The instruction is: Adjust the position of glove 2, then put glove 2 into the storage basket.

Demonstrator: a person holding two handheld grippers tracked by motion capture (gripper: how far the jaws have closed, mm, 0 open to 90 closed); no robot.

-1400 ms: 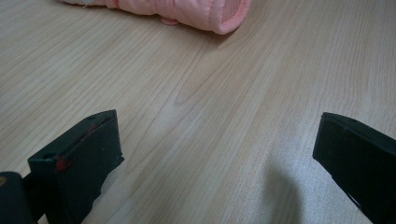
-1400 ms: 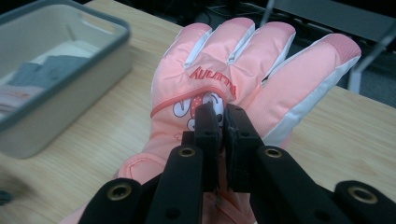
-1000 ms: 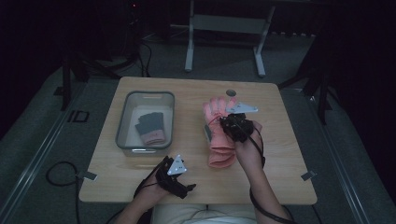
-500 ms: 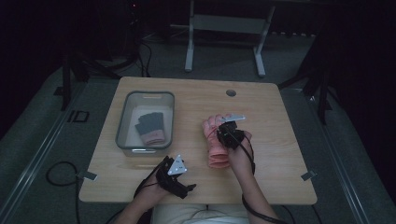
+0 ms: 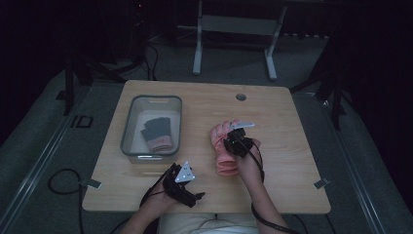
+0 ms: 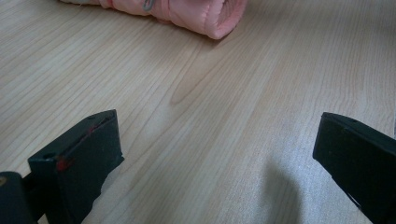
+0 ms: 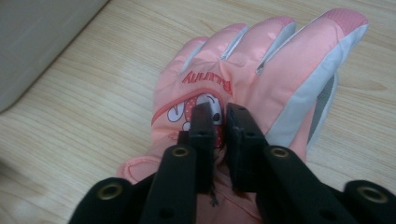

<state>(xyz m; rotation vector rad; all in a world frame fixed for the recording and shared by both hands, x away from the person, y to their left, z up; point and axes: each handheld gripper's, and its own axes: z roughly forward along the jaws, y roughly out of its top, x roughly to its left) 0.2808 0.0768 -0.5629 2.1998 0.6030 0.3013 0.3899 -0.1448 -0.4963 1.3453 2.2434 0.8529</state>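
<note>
Right gripper view: right gripper (image 7: 219,116) sits on the back of the pink ski glove (image 7: 261,79), jaws narrow with a pinch of the glove's fabric between them; they have just been opening a little. Glove lies flat on the wooden table (image 7: 93,121), fingers pointing away from the person. High view: glove (image 5: 225,156) is right of the grey bin (image 5: 127,131), which holds a dark glove with a pink cuff (image 5: 157,132). Left gripper (image 5: 184,183) rests at the near table edge, jaws wide, nothing between them.
</note>
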